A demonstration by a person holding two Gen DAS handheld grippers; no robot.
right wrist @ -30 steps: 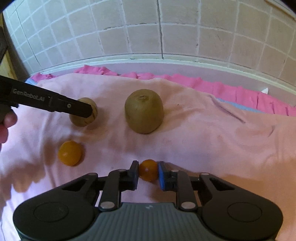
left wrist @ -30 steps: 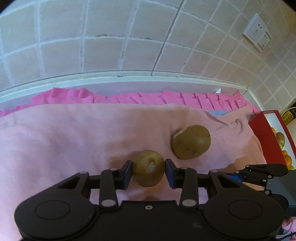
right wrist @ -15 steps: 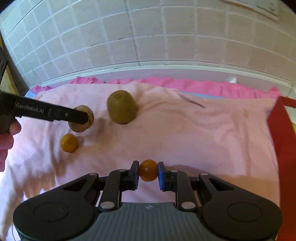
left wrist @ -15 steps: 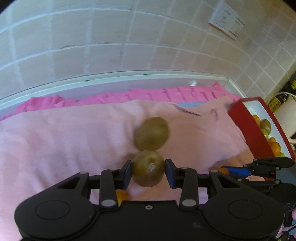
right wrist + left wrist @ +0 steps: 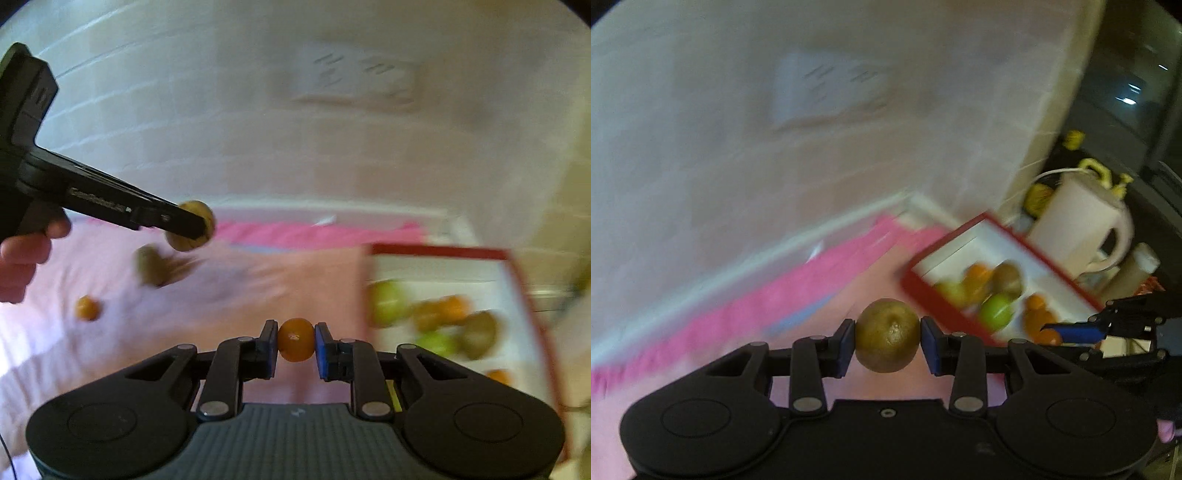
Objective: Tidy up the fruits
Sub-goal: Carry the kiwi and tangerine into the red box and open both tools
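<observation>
Up off the cloth, a brown oval kiwi sat pinched in the left claw, while the right claw clamped a small round orange fruit. Beyond lay the red-rimmed white tray of mixed fruit on the pink cloth-covered surface, a pale tiled wall and a white kettle behind.

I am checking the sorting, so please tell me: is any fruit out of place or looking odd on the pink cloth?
Two fruits lie loose on the pink cloth, outside the red-rimmed white box: a brown oval kiwi and a small round orange fruit. Blur hides any damage; nothing looks spilled.
</observation>
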